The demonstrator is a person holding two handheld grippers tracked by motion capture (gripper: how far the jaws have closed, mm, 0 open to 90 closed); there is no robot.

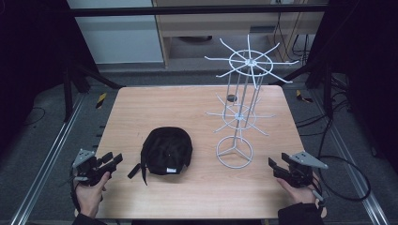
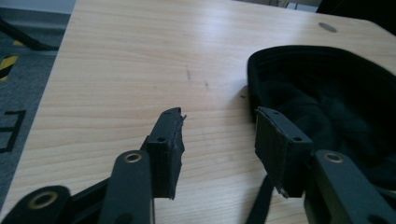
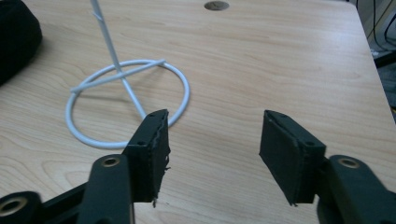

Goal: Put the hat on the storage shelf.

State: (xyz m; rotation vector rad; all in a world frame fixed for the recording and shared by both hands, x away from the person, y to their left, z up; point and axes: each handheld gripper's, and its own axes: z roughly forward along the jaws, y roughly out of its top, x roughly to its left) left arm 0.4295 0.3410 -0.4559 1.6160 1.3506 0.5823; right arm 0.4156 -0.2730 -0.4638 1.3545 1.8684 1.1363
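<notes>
Cap and wire rack on the table, both grippers open at the near corners

Cap (image 1: 167,151), black, lies on the wooden table (image 1: 155,105) a little left of the middle and toward the near edge. Its long axis runs from far right to near left: the rounded crown sits at the far right, and a dark strap (image 1: 134,170) trails off the near-left end toward the person. A small pale label shows on its near side. In the left gripper view the cap (image 2: 327,107) lies just beyond and to the right of the jaws, its dark hollow facing the camera.

Just right of the cap stands a white wire rack (image 1: 240,110), upright, with a ring base (image 1: 234,152) on the table, thin vertical rods, and two tiers of spokes spreading outward. In the right gripper view the ring base (image 3: 128,100) lies ahead of the left jaw. A small dark round spot (image 1: 231,98) marks the table behind the rack.

The left gripper (image 1: 109,161) is held at the near-left corner of the table, its jaws apart and holding nothing, aimed toward the cap. The right gripper (image 1: 278,167) is held at the near-right corner, jaws likewise spread and empty, aimed toward the rack's base. Each rests in a hand coming in from the bottom edge.
</notes>
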